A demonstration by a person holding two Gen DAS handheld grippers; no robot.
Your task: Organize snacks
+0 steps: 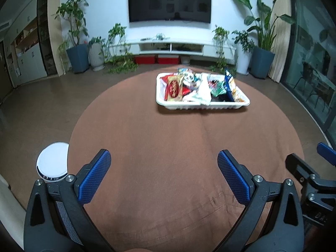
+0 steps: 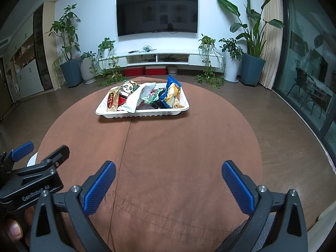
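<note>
white ribbed tray [image 2: 142,113] on brown tablecloth [image 2: 168,151] — red-gold, blue-yellow, green snack packets [image 2: 145,98] — blue textured gripper pads [image 2: 98,191]

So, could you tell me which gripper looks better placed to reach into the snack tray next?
Probably the right gripper: the white tray lies nearly straight ahead of it, while it sits off to the right of the left gripper. Both are open and empty.

Matt brown cloth table cover [image 2: 168,147], glossy ribbed white plastic tray [image 2: 147,113], shiny snack wrappers [image 2: 171,96].
</note>
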